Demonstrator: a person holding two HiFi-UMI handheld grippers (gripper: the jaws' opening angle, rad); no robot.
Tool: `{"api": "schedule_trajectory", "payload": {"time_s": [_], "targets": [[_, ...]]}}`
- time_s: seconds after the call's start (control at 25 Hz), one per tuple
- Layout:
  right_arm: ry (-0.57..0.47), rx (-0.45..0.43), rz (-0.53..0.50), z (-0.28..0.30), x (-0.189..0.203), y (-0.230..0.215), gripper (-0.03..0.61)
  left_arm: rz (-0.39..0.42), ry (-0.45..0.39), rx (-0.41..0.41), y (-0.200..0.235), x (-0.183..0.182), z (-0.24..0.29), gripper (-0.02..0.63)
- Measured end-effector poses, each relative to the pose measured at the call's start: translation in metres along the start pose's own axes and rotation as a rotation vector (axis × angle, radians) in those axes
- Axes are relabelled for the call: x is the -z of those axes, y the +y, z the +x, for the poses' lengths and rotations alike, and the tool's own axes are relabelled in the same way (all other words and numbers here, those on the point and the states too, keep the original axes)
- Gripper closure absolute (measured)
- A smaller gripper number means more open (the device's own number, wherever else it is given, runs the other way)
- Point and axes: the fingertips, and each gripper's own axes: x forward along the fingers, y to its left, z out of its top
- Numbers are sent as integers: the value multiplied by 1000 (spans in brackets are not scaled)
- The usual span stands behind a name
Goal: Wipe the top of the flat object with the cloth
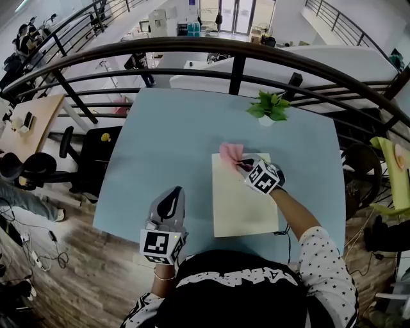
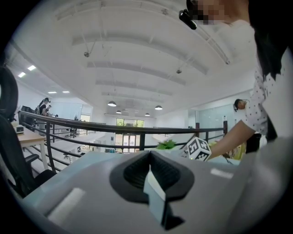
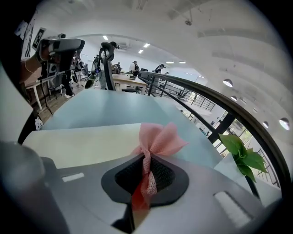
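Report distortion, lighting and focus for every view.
Head view: fisheye bows the railing into an arc, light even. Left gripper view: black vignette corners, ceiling lamps bright. Right gripper view: cloth sharp, railing bent again.

I stood on a mezzanine at a pale blue table set close against a curved black railing. The floor under me was wood plank, with cables trailing over it on my left. Out that way were a black office chair and a wooden desk. A small green plant sat at the table's far edge. Beyond the rail the lower hall ran to glass doors. Overhead was a white ribbed ceiling with round lamps lit.
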Motion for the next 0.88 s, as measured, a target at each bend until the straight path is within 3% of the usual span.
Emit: {"api": "schedule_trajectory", "payload": {"time_s": [0.56,0.88], "targets": [[-16,-52,-47,-18,7,35,560,17,1,29,-15,-1,-2,614],[-15,-129,-125,-39,17,68,560,24,3,22,-38,-8,-5,614]]}}
